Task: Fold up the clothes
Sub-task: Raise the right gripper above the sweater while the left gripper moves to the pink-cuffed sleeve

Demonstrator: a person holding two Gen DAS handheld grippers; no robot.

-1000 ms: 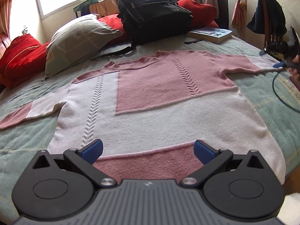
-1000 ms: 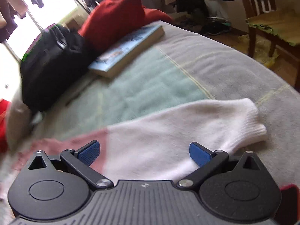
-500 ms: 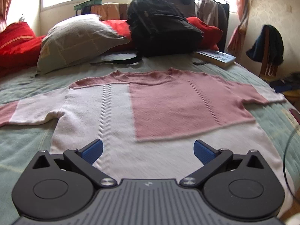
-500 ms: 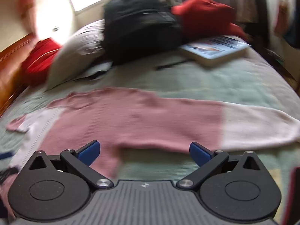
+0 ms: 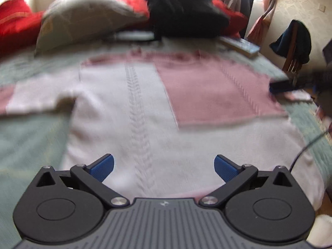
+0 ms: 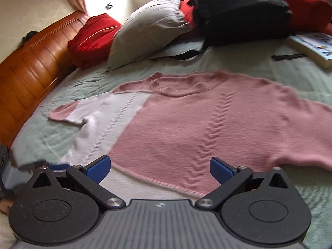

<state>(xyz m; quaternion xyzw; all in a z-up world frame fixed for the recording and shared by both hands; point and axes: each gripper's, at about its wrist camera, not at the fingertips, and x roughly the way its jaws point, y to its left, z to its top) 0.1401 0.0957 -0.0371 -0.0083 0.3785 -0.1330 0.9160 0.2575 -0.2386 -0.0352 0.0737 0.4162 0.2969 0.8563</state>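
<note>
- The left gripper (image 5: 164,166) hung low over the near, hem end of the sweater, its blue fingers (image 5: 102,167) spread wide with nothing between them.
- The right gripper (image 6: 159,169) stood likewise over the hem on the pink side, its fingers (image 6: 221,170) apart and empty.
- The sweater (image 6: 199,124) lay flat and face up on the green bedspread (image 6: 41,137), hem toward the grippers, neckline away, both sleeves stretched out to the sides.
- It looked a soft, fairly thick knit in pink and white panels: light, limp, likely to sag and stretch if lifted by one point, and not slippery on the textured cover.
- Good holds seemed to be the ribbed hem corners, or a shoulder seam together with the cuff of the white sleeve (image 5: 39,97), pinching both layers so the back came along with the front.
- The left wrist view was blurred, so finer detail of the knit could not be told there.
- Beyond the neckline sat a grey pillow (image 6: 145,27), a black backpack (image 6: 238,8) and a book (image 6: 313,47), near enough to crowd an upward fold.
</note>
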